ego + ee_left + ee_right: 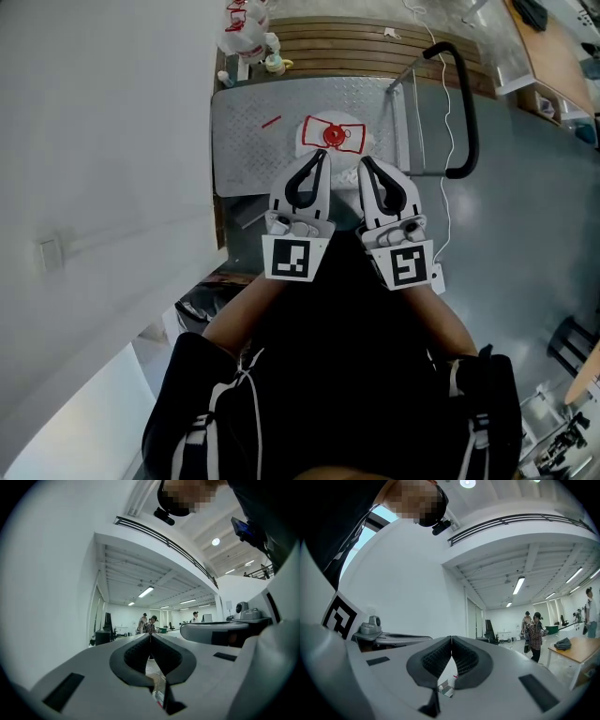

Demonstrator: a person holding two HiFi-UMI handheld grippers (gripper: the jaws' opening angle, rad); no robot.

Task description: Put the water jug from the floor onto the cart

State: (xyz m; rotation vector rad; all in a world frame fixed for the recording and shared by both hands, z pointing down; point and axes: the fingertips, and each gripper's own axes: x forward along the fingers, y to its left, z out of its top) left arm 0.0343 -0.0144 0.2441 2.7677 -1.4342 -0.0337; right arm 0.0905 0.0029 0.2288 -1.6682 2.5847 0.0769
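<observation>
Both tools are carried level and side by side over the near end of the cart [246, 141]. The left gripper [322, 156] is seen with its jaws pressed together and nothing between them, and the same is seen of the right gripper [367, 163]: tips touching, pads empty. In the left gripper view the closed tips [150, 636] point out across the hall, as do those in the right gripper view [451, 638].

The water jug [334, 137] is seen from straight above, red cap up, apparently upright on the cart's metal deck just beyond the gripper tips. By that reading the placing is done and only a clean withdrawal is left.

For that, the tips should be drawn back towards the body and kept above the cap, so the jug is not nudged. It is judged to stand towards the deck's near edge, so any push sideways or towards the body is to be avoided.

Room is tight on the left, where the wall [103, 141] runs alongside the cart. On the right the black cart handle [466, 112] and a hanging white cable [446, 122] are to be cleared. Open floor is offered behind and to the right.
</observation>
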